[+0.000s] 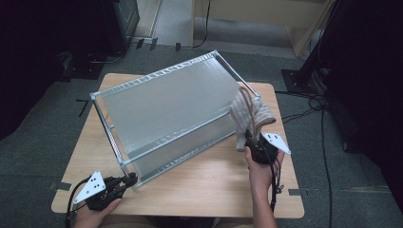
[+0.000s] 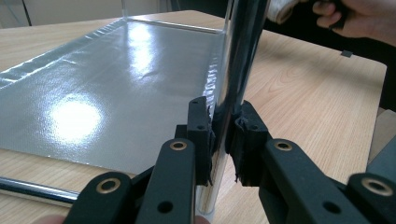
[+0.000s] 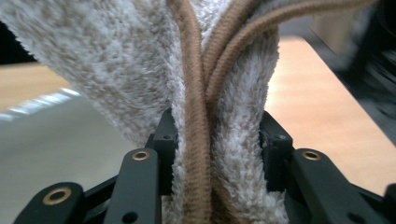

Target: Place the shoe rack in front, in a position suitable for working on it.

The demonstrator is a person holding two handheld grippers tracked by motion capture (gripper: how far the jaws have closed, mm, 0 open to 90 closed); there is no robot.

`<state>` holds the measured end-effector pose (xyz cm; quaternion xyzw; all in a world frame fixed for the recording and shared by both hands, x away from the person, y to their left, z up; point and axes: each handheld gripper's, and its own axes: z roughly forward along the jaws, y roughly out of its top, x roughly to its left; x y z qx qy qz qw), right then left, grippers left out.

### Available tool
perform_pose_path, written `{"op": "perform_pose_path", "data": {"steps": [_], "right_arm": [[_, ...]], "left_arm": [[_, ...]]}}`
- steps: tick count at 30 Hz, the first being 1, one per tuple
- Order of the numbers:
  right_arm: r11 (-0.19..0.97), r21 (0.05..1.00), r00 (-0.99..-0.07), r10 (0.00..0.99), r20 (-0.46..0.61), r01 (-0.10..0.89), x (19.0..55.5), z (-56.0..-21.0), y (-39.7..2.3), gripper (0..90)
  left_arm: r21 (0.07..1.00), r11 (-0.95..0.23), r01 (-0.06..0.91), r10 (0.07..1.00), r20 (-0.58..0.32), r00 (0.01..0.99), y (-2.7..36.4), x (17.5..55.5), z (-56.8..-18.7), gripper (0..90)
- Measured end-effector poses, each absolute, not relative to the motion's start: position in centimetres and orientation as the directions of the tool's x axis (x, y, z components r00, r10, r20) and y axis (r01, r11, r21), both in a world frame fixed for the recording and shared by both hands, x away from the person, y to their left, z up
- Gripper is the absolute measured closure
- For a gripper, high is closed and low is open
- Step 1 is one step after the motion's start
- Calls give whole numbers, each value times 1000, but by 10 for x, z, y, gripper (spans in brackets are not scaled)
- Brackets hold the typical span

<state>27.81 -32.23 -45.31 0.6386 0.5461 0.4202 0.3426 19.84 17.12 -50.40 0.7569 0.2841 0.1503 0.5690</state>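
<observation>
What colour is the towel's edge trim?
Brown trim on a beige-and-white flecked towel; clearest in the right gripper view.

- Your rack is silvery grey, its panel glossy with white glare, its corner post shiny chrome;
- the towel you hold is mottled cream and beige, edged with plain brown piping;
- both your grippers have black jaws with brass-coloured rivets;
- the table is pale wood grain;
- the floor is dark grey.
</observation>
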Motion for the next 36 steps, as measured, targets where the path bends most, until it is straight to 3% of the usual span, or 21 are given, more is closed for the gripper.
{"op": "perform_pose_path", "data": {"steps": [1, 6, 11, 16, 25, 27, 32, 36], "right_arm": [[-186, 865, 102, 982, 157, 465, 283, -463, -328, 603], [-152, 803, 135, 987, 90, 576, 290, -489, -337, 602], [-134, 795, 113, 990, 82, 591, 289, -495, -336, 600], [-131, 832, 83, 991, 103, 539, 288, -481, -332, 600], [-101, 951, 40, 995, 93, 294, 286, -421, -325, 600], [-108, 952, 40, 994, 100, 286, 288, -419, -326, 599], [-116, 925, 46, 993, 106, 363, 297, -432, -329, 598], [-134, 870, 70, 991, 114, 475, 307, -462, -331, 597]], "left_arm": [[947, -192, 259, 601, -96, 794, 171, 198, -504, 795], [946, -194, 261, 601, -96, 794, 171, 198, -504, 795], [945, -194, 261, 598, -97, 795, 171, 199, -504, 795], [945, -195, 262, 599, -97, 795, 171, 199, -504, 795], [945, -194, 265, 597, -101, 796, 171, 199, -505, 795], [945, -194, 265, 597, -101, 796, 171, 199, -505, 795], [944, -194, 266, 596, -102, 796, 171, 199, -505, 795], [944, -193, 268, 596, -104, 796, 171, 199, -505, 795]]}}
